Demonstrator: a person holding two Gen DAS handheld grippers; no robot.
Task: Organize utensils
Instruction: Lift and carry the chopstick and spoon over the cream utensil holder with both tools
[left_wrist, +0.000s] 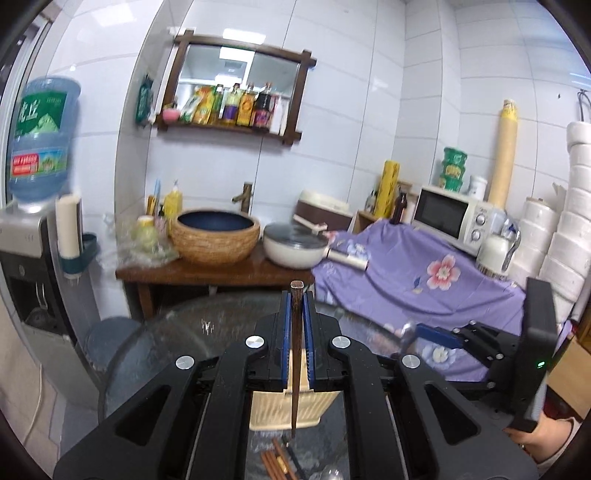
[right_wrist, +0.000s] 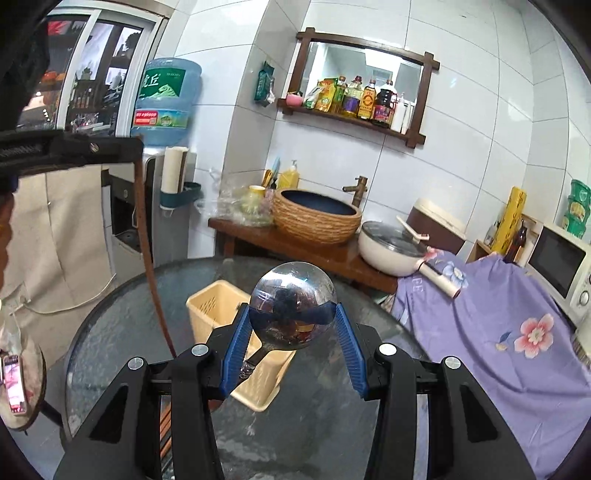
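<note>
My left gripper (left_wrist: 296, 295) is shut on a dark wooden chopstick (left_wrist: 294, 369) that hangs tip down above the beige slotted utensil holder (left_wrist: 284, 410). In the right wrist view this chopstick (right_wrist: 149, 266) hangs from the left gripper at the upper left, left of the holder (right_wrist: 218, 306). My right gripper (right_wrist: 291, 314) is shut on the round bowl of a shiny metal ladle (right_wrist: 293, 310), held above the holder's right side. More chopsticks (left_wrist: 275, 461) lie on the glass table below the holder.
The round glass table (right_wrist: 314, 424) carries the holder. Behind it stand a wooden counter with a woven basin (right_wrist: 316, 218), a white pan (right_wrist: 391, 247) and a water dispenser (right_wrist: 162, 110). A purple floral cloth (right_wrist: 498, 332) and a microwave (right_wrist: 561, 266) are on the right.
</note>
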